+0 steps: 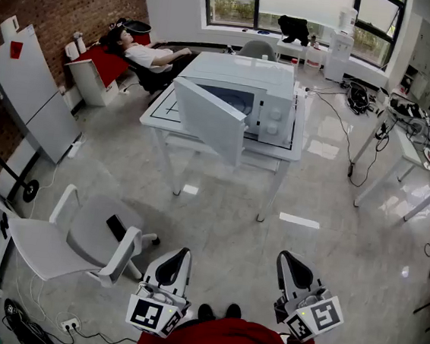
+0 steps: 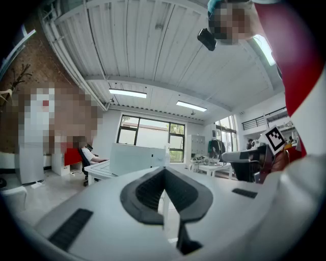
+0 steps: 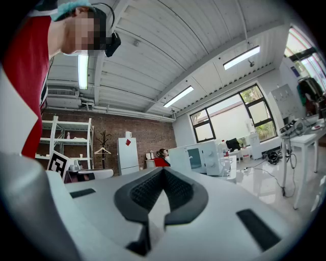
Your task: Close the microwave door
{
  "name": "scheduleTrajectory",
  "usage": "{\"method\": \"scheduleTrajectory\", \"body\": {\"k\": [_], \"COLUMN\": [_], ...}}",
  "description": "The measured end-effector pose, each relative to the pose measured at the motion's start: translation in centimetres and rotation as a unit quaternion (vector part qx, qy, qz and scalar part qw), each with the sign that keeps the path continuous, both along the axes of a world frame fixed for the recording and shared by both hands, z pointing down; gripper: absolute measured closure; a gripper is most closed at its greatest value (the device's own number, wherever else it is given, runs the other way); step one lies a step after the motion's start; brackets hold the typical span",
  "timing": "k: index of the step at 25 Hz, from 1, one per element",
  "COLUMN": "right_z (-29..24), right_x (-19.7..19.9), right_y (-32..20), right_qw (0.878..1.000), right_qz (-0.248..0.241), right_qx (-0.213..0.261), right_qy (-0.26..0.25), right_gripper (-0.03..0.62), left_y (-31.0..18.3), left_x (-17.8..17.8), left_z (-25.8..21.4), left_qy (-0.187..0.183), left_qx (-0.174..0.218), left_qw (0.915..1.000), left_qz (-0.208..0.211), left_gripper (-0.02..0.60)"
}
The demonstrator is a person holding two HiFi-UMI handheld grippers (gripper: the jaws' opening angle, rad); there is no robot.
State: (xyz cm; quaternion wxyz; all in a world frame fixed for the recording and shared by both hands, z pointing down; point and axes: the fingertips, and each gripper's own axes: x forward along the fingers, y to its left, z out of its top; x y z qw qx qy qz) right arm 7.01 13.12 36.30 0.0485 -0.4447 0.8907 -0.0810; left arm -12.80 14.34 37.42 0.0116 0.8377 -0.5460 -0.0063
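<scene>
The white microwave (image 1: 247, 87) stands on a white table (image 1: 294, 149) across the room, and its door (image 1: 209, 119) is swung wide open toward me. Both grippers are held low near my body, far from it. My left gripper (image 1: 178, 255) is shut with nothing in it, and so is my right gripper (image 1: 288, 259). In the left gripper view the jaws (image 2: 164, 172) meet at the tip, with the open door (image 2: 133, 158) far behind. In the right gripper view the shut jaws (image 3: 163, 172) point toward the microwave (image 3: 204, 157) in the distance.
A white office chair (image 1: 78, 241) stands at my left. A person (image 1: 147, 55) sits behind the table by a red seat. A white cabinet (image 1: 25, 90) leans at the brick wall. More white tables (image 1: 412, 154) and floor cables lie to the right.
</scene>
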Motion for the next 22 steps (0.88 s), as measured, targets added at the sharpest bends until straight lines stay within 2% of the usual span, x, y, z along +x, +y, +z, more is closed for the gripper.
{"method": "scheduleTrajectory", "body": {"k": [9, 22], "right_z": [0.7, 1.3], "right_x": [-1.0, -1.4], "right_y": [-0.1, -0.1], "right_qw": [1.000, 0.999], "right_qz": [-0.012, -0.034], "right_qx": [-0.012, -0.018], "right_qy": [-0.008, -0.009], "right_gripper": [0.582, 0.582], "left_y": [0.2, 0.5], "left_x": [0.1, 0.6], "left_z": [0.5, 0.9], "left_qy": [0.011, 0.004], "left_qx": [-0.013, -0.024], "left_qw": [0.9998, 0.9997], "left_qz": [-0.001, 0.003], "left_gripper": [0.572, 0.572]}}
